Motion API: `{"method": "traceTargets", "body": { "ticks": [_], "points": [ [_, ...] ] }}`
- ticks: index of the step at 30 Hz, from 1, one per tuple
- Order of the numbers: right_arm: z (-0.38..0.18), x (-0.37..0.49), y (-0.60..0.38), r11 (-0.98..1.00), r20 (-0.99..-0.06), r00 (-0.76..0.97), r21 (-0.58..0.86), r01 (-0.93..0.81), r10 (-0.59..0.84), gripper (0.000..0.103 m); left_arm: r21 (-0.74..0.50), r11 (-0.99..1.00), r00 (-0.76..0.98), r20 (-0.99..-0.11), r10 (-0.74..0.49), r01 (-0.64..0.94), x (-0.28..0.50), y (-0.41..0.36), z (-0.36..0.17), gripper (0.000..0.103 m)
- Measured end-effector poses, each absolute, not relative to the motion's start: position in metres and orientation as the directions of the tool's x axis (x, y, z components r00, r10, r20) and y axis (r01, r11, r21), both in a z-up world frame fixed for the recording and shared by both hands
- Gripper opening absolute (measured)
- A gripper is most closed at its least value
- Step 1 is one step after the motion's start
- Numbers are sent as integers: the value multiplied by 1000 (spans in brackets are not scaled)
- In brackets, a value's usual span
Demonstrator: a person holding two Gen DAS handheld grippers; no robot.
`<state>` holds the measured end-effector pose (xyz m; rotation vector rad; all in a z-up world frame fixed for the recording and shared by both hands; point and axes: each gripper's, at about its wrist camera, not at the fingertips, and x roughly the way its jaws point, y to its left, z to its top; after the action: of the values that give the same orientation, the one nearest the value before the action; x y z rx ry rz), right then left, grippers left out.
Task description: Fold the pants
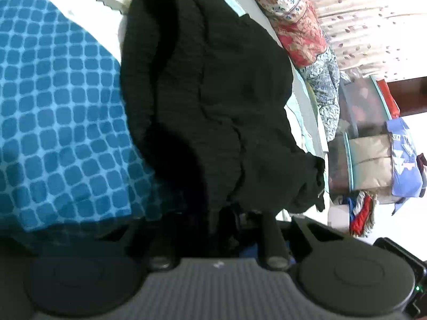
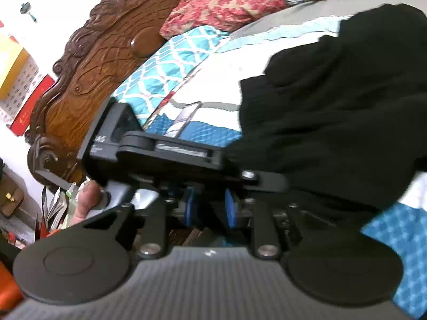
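Note:
The black pants point(image 1: 213, 93) hang bunched and creased from my left gripper point(image 1: 234, 210), which is shut on their edge; its fingertips are buried in the cloth. In the right wrist view the pants point(image 2: 341, 101) lie over the bed at the right. The left gripper point(image 2: 165, 149) crosses that view sideways, its tip inside the black cloth. My right gripper point(image 2: 210, 208) shows two blue pads point(image 2: 230, 209) with a gap between them and nothing in it that I can see; black cloth lies just to their right.
A blue and white checked bedsheet point(image 1: 58, 106) covers the bed. Floral quilts point(image 1: 299, 21) lie at its far side. A carved wooden headboard point(image 2: 106, 53) and a patterned pillow point(image 2: 170, 64) stand at the head. Shelves with clutter point(image 1: 373, 146) stand beside the bed.

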<state>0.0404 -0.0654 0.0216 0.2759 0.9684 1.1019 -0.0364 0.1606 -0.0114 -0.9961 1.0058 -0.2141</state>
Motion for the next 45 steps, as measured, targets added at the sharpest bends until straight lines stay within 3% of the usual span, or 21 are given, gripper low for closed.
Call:
{"method": "traceTargets", "body": {
  "ticks": [2,8,11,16,18,23,28,32,34,35,36,38,41,45],
  "points": [
    [22,45,-83,511,-526,168,621,-594,834,37,-766,587,572,-614,-544,-264,-36,164,-3,17],
    [25,76,-171,671,-542,399,644,-368,740,38,-758,614,700,-562,-441,-221,-24,202,49,16],
    [32,82,-222,731,-541,536,639,-238,648,40,-777,594,753,-516,-408,-211,-20,221,66,16],
    [30,83,-290,806,-577,684,592,-25,445,48,-765,592,730,-552,-402,-253,-15,221,56,16],
    [23,88,-311,817,-595,714,574,57,368,55,-756,593,701,-580,-414,-276,-14,215,46,16],
    [1,113,-355,775,-627,731,592,220,271,55,-757,582,687,-592,-421,-296,-18,218,39,16],
    [-9,138,-381,764,-669,725,551,336,164,57,-733,624,699,-596,-395,-271,2,222,66,16],
    [-17,162,-394,698,-644,750,608,378,155,58,-702,676,720,-587,-370,-225,40,223,105,16],
    [-15,182,-390,696,-647,748,605,386,147,48,-687,700,733,-577,-360,-196,66,221,132,16],
    [-13,193,-390,709,-660,740,584,396,130,15,-674,717,742,-569,-355,-175,80,219,148,16],
    [-8,207,-391,728,-685,720,550,409,113,9,-654,741,752,-563,-343,-151,96,217,166,16],
    [11,221,-398,707,-656,749,576,411,98,9,-627,771,771,-542,-334,-108,129,213,205,16],
    [74,224,-417,669,-493,869,660,343,41,9,-642,765,812,-467,-349,-40,160,211,265,16],
    [147,197,-444,635,-270,962,749,186,38,9,-647,753,875,-291,-387,118,141,203,311,16]
  ]
}}
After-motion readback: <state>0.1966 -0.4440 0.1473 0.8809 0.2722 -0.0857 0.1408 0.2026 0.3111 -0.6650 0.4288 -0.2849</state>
